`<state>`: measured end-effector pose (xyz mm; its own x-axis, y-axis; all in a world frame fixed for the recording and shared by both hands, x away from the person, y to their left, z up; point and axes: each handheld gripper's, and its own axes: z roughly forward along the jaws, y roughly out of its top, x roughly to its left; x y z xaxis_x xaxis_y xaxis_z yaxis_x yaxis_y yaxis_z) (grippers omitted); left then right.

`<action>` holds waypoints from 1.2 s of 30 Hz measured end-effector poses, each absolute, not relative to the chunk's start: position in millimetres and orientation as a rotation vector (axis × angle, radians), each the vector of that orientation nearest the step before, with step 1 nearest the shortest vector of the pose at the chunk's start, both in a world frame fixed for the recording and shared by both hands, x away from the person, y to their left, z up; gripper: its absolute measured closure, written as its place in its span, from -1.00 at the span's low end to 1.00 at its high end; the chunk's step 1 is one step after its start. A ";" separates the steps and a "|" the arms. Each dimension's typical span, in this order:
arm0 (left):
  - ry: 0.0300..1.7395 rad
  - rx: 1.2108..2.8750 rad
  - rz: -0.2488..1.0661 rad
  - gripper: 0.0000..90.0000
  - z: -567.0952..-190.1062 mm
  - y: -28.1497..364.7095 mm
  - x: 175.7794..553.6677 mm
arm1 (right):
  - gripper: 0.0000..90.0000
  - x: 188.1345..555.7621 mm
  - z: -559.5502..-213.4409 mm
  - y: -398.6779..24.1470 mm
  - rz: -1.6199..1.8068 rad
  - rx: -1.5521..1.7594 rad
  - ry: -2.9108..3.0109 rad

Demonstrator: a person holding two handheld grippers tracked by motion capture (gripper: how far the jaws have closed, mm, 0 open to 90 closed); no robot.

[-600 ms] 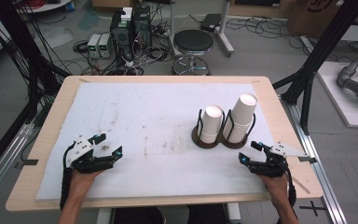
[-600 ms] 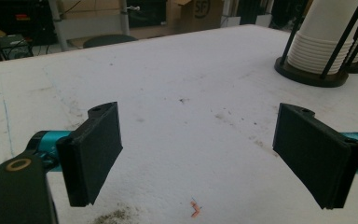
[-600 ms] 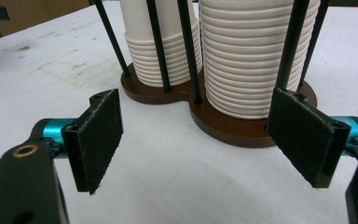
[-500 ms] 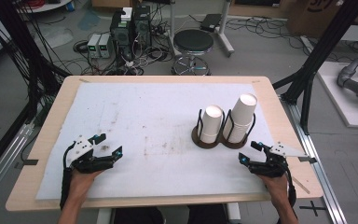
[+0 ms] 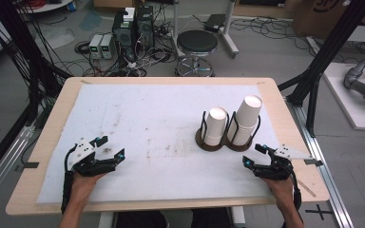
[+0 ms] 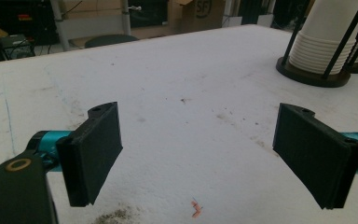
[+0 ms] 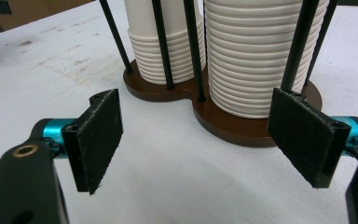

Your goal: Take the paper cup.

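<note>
Both tools rest low on the white-covered counter, placed as they were half a second ago (no shift visible). The right tool, jaws spread wide with nothing between them, faces the brown two-well cup holder just ahead; the taller paper-cup stack stands in its right well, the shorter stack in its left. The left tool, likewise open and empty, lies well apart. Judged: the reach for the cups has not begun.

floor: grey concrete, cables strewn at 11 o'clock
stool: round black seat, 12 o'clock
counter: wood rim, white mat
frame: black struts, both sides
</note>
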<state>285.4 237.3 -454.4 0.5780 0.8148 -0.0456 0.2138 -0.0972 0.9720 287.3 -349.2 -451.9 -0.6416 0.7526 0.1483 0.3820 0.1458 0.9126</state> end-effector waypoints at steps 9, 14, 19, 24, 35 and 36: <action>0.879 1.627 0.632 -0.66 -454.4 237.5 285.7 | -0.58 287.9 -451.0 -349.6 1.481 1.088 2.109; 0.884 1.632 0.628 -0.66 -454.2 237.3 286.2 | -0.58 286.8 -446.9 -353.2 1.459 1.083 2.132; 0.887 1.636 0.627 -0.66 -454.1 237.3 286.5 | -0.58 283.2 -436.7 -352.4 1.480 1.058 2.120; 0.886 1.638 0.625 -0.66 -454.2 237.2 286.4 | -0.58 281.9 -421.2 -352.1 1.498 1.025 2.119; 0.888 1.648 0.624 -0.66 -454.0 236.6 287.4 | -0.58 286.7 -367.2 -365.0 1.459 0.966 2.168; 0.889 1.647 0.624 -0.66 -454.0 236.7 287.5 | -0.58 287.9 -361.0 -365.5 1.447 0.958 2.176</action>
<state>287.5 236.7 -454.0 0.5787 0.8142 -0.0474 0.2322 -0.1087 0.9666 287.9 -365.5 -361.0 -0.7069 0.7036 0.0719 0.3384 0.2472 0.9080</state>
